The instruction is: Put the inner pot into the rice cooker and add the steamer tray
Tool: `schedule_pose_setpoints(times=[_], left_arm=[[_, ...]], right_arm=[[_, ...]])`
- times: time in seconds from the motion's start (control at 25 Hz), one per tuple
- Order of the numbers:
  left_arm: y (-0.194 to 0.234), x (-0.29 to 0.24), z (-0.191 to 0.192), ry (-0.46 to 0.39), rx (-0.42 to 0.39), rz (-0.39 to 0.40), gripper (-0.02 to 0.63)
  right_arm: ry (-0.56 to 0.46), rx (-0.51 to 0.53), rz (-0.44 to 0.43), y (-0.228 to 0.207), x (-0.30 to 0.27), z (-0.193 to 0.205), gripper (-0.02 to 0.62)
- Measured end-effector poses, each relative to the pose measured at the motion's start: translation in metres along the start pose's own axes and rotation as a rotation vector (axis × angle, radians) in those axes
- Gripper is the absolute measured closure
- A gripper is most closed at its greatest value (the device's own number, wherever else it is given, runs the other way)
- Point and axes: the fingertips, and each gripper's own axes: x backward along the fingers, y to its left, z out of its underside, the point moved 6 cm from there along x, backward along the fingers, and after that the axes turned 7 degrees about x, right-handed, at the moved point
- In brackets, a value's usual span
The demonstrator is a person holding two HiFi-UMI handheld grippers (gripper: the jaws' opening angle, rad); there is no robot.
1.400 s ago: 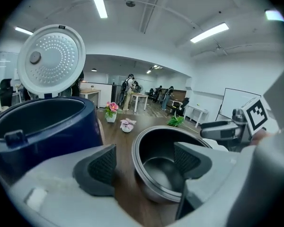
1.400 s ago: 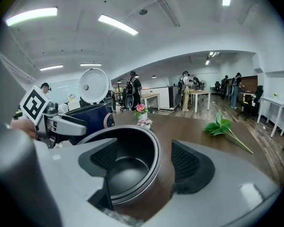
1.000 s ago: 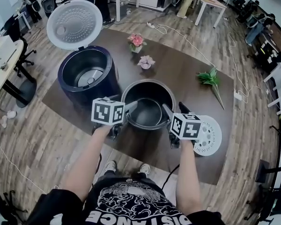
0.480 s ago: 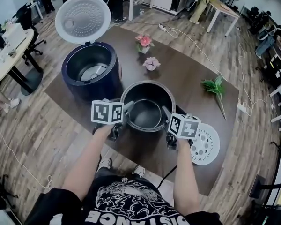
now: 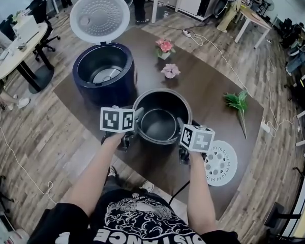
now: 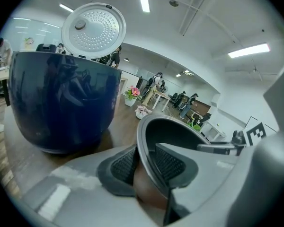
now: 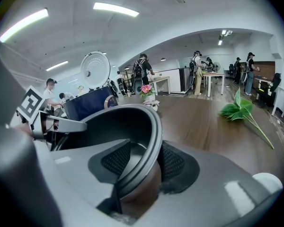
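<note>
The dark metal inner pot (image 5: 161, 123) stands on the brown table, in front of the open navy rice cooker (image 5: 104, 72). My left gripper (image 5: 135, 120) is at the pot's left rim. Its jaws have just been closing, and in the left gripper view (image 6: 144, 167) the pads press on the rim (image 6: 146, 141) from both sides. My right gripper (image 5: 181, 125) straddles the right rim. Its jaws have also been closing, and in the right gripper view (image 7: 144, 162) a thin gap shows at the inner pad. The white perforated steamer tray (image 5: 219, 162) lies flat to the right.
The cooker's round lid (image 5: 99, 17) stands raised behind its body. Two small flower pots (image 5: 164, 47) (image 5: 170, 71) sit behind the inner pot. A green plant sprig (image 5: 238, 101) lies at the right. Office tables, chairs and people stand around the room's edges.
Both grippers have stayed at the pot's rim, and the right one has sunk slightly onto it. The pot has not moved. The head view has shifted a little.
</note>
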Motion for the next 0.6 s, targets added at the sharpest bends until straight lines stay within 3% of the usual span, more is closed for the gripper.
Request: schedule_pose_setpoints(times=[0.28,0.6], left_arm=[[-0.001,0.005,0.0,-0.04,0.015,-0.05,0.503],[-0.014,0.023,-0.02,-0.138,0.006,-0.062,0.512]], right_arm=[[-0.007,0.026,0.015,0.0,0.001,-0.003,0.443],[-0.091,0.077,0.003,0.002,0.011,-0.033,0.449]])
